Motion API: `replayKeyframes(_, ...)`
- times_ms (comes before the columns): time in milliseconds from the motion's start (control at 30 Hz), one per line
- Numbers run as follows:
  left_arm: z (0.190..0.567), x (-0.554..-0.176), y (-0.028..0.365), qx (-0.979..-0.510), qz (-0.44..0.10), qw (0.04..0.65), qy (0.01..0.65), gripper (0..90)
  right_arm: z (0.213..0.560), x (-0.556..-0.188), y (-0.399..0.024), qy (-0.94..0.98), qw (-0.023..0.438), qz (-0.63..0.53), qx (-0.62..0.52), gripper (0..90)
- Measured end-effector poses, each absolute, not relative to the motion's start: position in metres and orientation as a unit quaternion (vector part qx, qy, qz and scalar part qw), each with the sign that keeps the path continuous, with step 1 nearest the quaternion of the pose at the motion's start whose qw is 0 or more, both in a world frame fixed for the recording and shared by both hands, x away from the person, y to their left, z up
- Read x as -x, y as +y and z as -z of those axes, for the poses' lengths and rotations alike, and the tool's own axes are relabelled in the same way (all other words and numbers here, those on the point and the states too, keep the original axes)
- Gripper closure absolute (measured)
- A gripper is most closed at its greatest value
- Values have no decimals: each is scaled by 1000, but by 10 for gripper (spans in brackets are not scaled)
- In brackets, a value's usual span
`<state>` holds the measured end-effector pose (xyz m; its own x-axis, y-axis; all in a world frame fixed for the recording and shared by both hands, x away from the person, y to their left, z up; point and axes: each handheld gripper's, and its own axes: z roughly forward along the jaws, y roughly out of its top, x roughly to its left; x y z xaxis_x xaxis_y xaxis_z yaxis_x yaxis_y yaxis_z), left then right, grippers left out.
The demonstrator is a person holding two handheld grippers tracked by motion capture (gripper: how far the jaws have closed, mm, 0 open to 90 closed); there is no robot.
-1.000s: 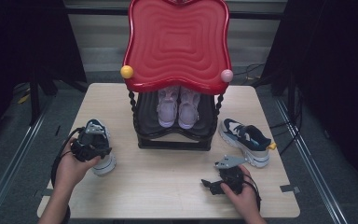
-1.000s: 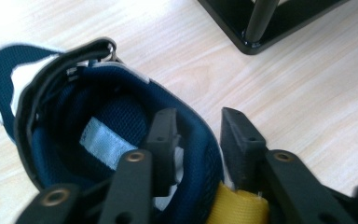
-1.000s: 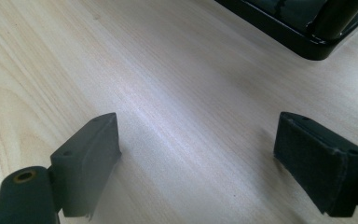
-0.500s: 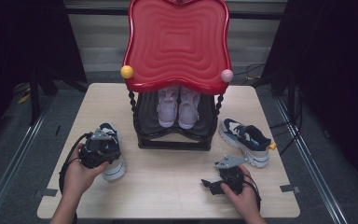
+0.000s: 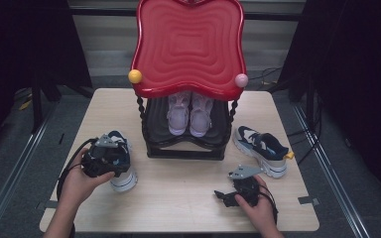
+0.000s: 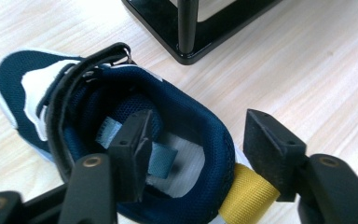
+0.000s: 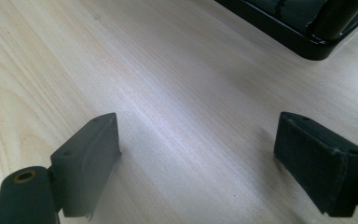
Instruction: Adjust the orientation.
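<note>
Having just opened, the left hand-held gripper (image 6: 193, 149) straddles the navy shoe's (image 6: 121, 140) heel unclamped, likely releasing it; right hand-held gripper (image 7: 200, 158) rests apart.

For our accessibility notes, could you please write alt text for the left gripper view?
A navy and white sneaker lies on a light wooden table, with the left gripper open astride its heel: one jaw inside the shoe opening, the other outside beside the yellow heel loop. A black rack base stands behind.

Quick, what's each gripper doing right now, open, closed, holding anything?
Left gripper: jaws have just been opening, now open astride the heel of the navy-and-white sneaker, not pressing on it.
Right gripper: open, holding nothing, over the light wooden table.
</note>
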<state>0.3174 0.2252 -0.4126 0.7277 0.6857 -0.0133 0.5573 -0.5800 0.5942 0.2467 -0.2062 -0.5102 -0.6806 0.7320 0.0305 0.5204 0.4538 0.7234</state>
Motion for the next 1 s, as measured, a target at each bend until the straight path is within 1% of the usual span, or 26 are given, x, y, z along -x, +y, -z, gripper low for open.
replayKeyframes(133,407,-319,227,-899,-99,277,324,421,510,-247,-206,840,144,-366,-373,138)
replayKeyframes(233,407,-318,226,-908,-88,266,311,511,510,-247,-206,840,144,-366,-373,138)
replayKeyframes(300,409,-316,222,-914,-80,258,303,613,510,-247,-206,840,144,-366,-373,138)
replayKeyframes(333,409,-314,220,-913,-85,258,305,656,510,-247,-206,840,144,-367,-373,138)
replayKeyframes(400,409,-312,217,-916,-84,251,303,697,510,-247,-206,840,145,-366,-373,138)
replayKeyframes(433,408,-311,215,-915,-86,249,304,703,510,-247,-206,840,144,-366,-373,138)
replayKeyframes(533,408,-309,211,-911,-84,256,312,709,510,-247,-206,840,144,-367,-372,138)
replayKeyframes(633,408,-306,203,-912,-75,266,303,708,510,-247,-206,840,144,-366,-373,138)
replayKeyframes(767,406,-308,195,-922,-68,252,287,697,510,-247,-206,840,144,-366,-373,138)
replayKeyframes(833,403,-310,194,-923,-66,251,284,647,510,-247,-206,840,144,-366,-373,138)
replayKeyframes(900,399,-313,192,-930,-77,226,278,557,510,-247,-206,840,144,-366,-373,138)
replayKeyframes(967,398,-316,192,-934,-65,218,276,541,510,-247,-206,840,144,-366,-373,138)
replayKeyframes(1000,397,-318,191,-936,-68,208,275,529,510,-247,-206,840,144,-366,-373,138)
